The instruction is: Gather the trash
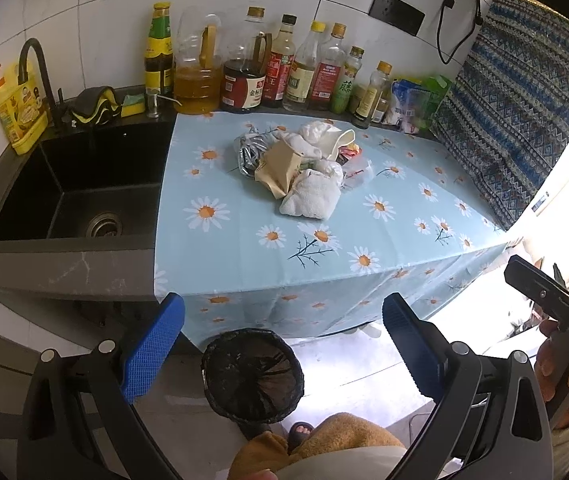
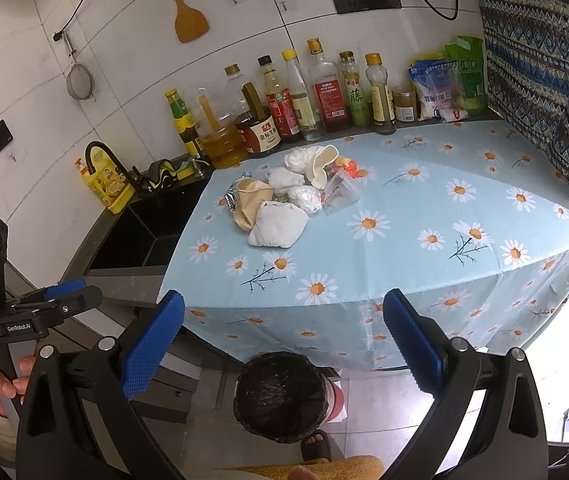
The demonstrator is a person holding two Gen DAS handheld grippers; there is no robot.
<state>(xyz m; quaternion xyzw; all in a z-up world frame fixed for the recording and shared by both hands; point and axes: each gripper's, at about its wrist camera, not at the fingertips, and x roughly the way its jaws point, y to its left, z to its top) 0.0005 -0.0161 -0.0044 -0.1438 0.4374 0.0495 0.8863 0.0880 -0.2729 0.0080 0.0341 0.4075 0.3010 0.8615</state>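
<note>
Nothing is collected yet: the heap of crumpled white tissues and wrappers [image 1: 304,168] sits mid-frame on my daisy-print tabletop [image 1: 364,240], the black-lined bin [image 1: 252,372] below empty, both my left tongs [image 1: 284,352] and right tongs [image 2: 284,344] released.

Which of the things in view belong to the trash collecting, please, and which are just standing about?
Part of the job:
- trash pile on the daisy tablecloth
- lined bin on the floor
- left gripper and right gripper, both open and empty

Just standing about:
- bottle row along the wall
- sink
- yellow detergent bottle
- wooden spatula
</note>
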